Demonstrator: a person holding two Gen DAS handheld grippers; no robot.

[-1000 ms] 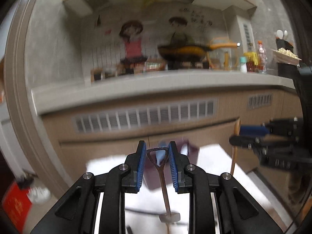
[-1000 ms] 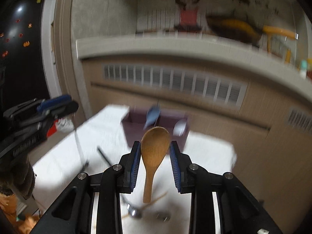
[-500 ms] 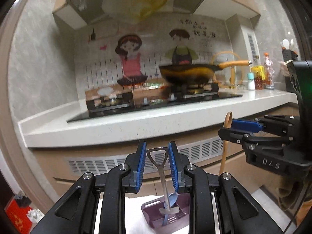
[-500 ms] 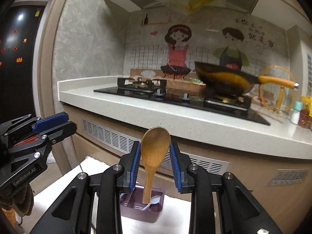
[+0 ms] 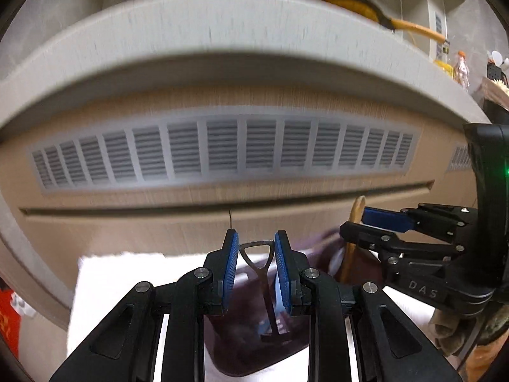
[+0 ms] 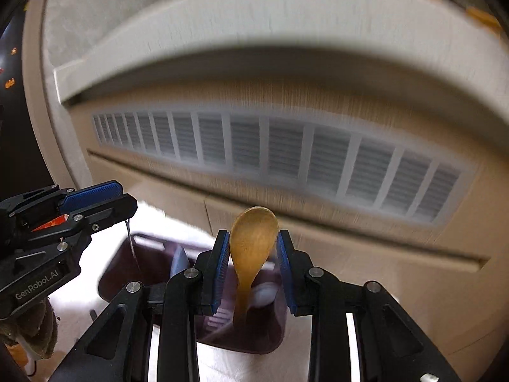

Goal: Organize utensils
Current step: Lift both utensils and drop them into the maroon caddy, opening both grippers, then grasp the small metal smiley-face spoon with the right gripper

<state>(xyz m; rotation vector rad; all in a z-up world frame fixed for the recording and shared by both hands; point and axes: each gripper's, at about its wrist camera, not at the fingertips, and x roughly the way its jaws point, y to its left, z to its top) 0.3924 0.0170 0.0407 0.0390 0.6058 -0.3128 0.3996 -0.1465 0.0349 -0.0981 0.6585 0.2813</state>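
The left gripper (image 5: 256, 265) had its jaws clamped on a metal utensil (image 5: 264, 281) by its triangular handle end, at lower centre of the frame, hanging over a dark purple holder (image 6: 127, 270) on the white tabletop (image 5: 105, 283). The right gripper (image 6: 253, 267) pinched a wooden spoon (image 6: 253, 245), bowl up, above the same holder

"DAS" on right tongs (image 5: 378, 238); "GenRobot.AI" on left tongs (image 6: 105, 210)
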